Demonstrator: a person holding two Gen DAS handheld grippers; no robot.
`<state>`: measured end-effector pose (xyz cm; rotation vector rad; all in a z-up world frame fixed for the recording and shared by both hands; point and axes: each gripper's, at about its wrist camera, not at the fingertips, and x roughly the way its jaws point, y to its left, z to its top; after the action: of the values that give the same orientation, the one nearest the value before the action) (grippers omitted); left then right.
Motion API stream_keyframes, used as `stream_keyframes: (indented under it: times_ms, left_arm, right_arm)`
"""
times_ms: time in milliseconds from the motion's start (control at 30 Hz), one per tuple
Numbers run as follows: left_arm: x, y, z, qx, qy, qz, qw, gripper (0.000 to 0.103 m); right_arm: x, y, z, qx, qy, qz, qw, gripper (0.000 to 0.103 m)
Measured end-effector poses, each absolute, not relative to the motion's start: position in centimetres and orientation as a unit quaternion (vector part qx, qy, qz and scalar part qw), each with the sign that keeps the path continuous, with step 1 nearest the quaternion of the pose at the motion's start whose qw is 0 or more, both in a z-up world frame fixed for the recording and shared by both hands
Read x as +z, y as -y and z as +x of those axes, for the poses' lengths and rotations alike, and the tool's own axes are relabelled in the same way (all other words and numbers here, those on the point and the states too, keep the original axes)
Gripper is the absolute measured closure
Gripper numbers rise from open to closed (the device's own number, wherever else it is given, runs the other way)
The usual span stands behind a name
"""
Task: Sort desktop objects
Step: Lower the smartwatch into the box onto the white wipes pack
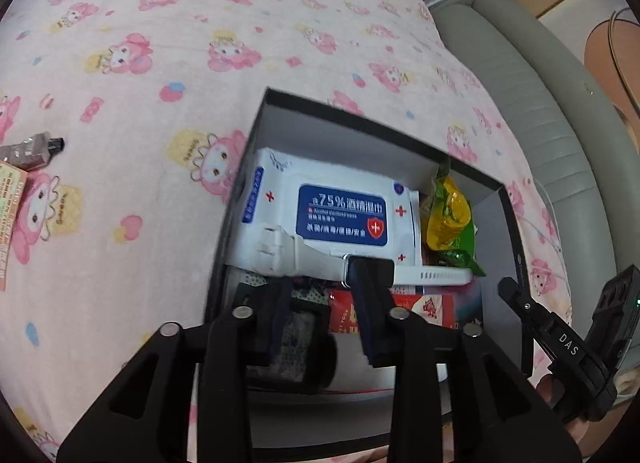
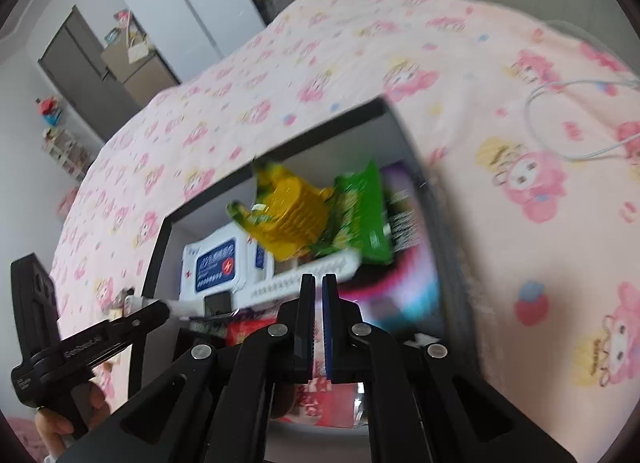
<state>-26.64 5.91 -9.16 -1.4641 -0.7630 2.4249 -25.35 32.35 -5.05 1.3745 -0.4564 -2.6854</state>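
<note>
From the left wrist camera, the left gripper (image 1: 320,303) is spread wide, with the white watch (image 1: 360,269) at its tips, over the wipes pack (image 1: 332,207) in the black box (image 1: 508,203).

From the right wrist camera, the right gripper (image 2: 319,295) is squeezed nearly closed and grips nothing, just above the box (image 2: 160,239) and the yellow snack bag (image 2: 292,215).

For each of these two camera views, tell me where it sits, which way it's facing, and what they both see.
Left wrist: sits on the left gripper, looking down along its open fingers into the black box at the wipes pack and white watch; the right gripper shows at right.
Right wrist: sits on the right gripper, fingers nearly together, looking into the same box from its other side; the left gripper and a hand show at left.
Shared: box, wipes, watch, yellow-green snack packet, pink cartoon cloth.
</note>
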Motion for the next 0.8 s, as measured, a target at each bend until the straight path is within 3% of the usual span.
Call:
stream_keyframes:
  times_ms: [167, 433, 800]
  left_arm:
    - [-7.0, -5.6, -25.7, 0.850, 0.250, -0.453, 0.101, 0.068]
    - [-5.2, -6.9, -25.4, 0.890, 0.202, -0.403, 0.073, 0.071]
    - [-9.6, -9.4, -28.1, 0.839, 0.187, -0.502, 0.095, 0.071]
  right_arm:
    - [-2.5, -32.1, -24.0, -0.906, 0.142, 0.398, 0.034, 0.101]
    - [-6.3, -28.3, -26.7, -0.861, 0.129, 0.485, 0.083, 0.101]
    - [-7.8, -27.4, -28.1, -0.853, 0.127, 0.503, 0.058, 0.100]
